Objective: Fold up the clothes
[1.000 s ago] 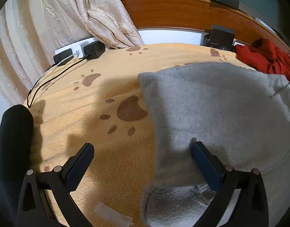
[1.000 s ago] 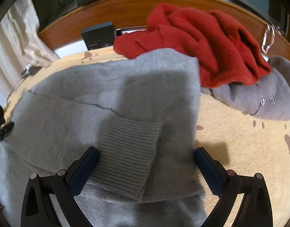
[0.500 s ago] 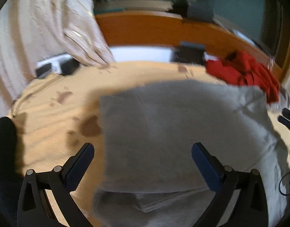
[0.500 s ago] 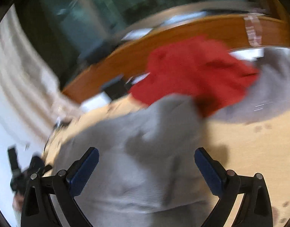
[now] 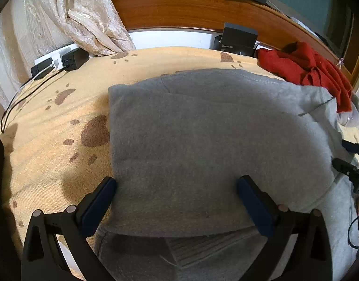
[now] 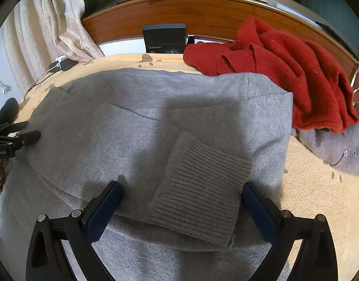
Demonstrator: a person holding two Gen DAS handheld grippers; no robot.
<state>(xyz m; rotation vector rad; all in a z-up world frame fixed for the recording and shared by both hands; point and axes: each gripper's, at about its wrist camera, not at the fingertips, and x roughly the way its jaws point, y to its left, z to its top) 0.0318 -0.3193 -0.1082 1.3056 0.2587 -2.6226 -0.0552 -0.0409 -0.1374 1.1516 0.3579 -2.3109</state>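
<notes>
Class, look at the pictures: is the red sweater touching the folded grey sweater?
Touching. In the right wrist view the red sweater lies against the far right corner of the grey sweater, with no blanket showing between them.

grey sweater point(image 6: 137, 126) folded flat, ribbed cuff point(image 6: 200, 194) on top

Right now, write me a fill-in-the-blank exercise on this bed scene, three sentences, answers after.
1. The crumpled knitted sweater lying behind the grey knitted sweater is ____ in colour.
2. The ribbed sleeve cuff lies between the fingers of the ____ gripper.
3. The beige blanket under the left gripper carries brown ____ prints.

Missing words: red; right; paw
</notes>
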